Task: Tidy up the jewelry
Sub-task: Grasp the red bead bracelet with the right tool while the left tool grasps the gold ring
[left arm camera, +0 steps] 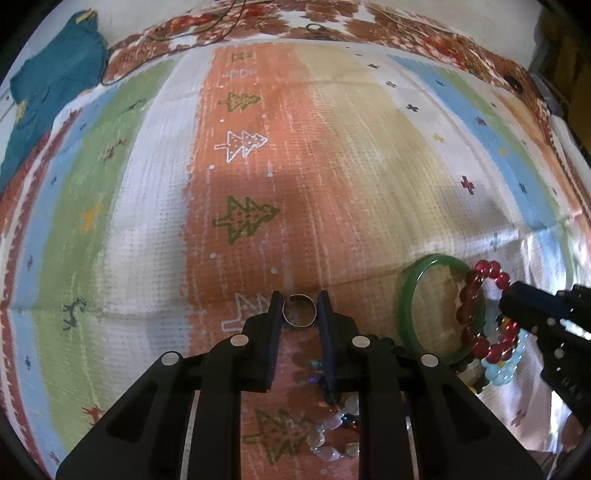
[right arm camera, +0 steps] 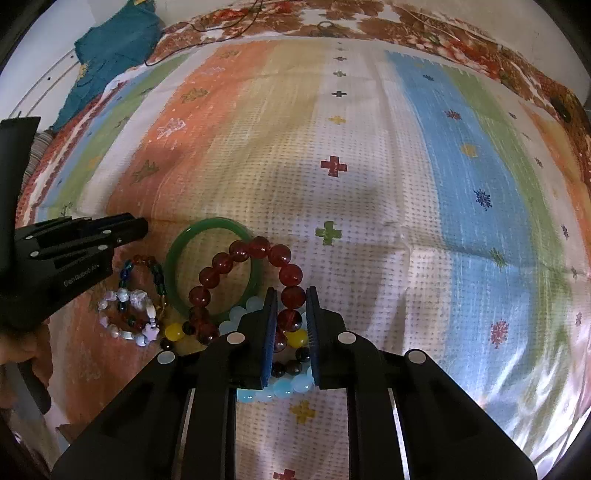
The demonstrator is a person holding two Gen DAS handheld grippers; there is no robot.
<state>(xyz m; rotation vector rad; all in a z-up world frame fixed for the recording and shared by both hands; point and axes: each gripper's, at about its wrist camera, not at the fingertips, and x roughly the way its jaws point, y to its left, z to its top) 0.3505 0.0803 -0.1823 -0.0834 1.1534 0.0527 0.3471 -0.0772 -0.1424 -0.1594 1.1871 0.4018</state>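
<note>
A thin silver ring lies on the orange stripe of the patterned cloth. My left gripper is shut on the ring, one pad on each side. A red bead bracelet overlaps a green bangle. My right gripper is shut on the red bead bracelet, with a bead pinched between the pads. A pale blue bead bracelet and a yellow-and-dark bead bracelet lie under it. The left wrist view shows the right gripper beside the bangle.
A white-and-purple charm bracelet lies left of the bangle, near my left gripper and a person's hand. A teal cloth sits at the far left corner. A black cord runs along the far edge.
</note>
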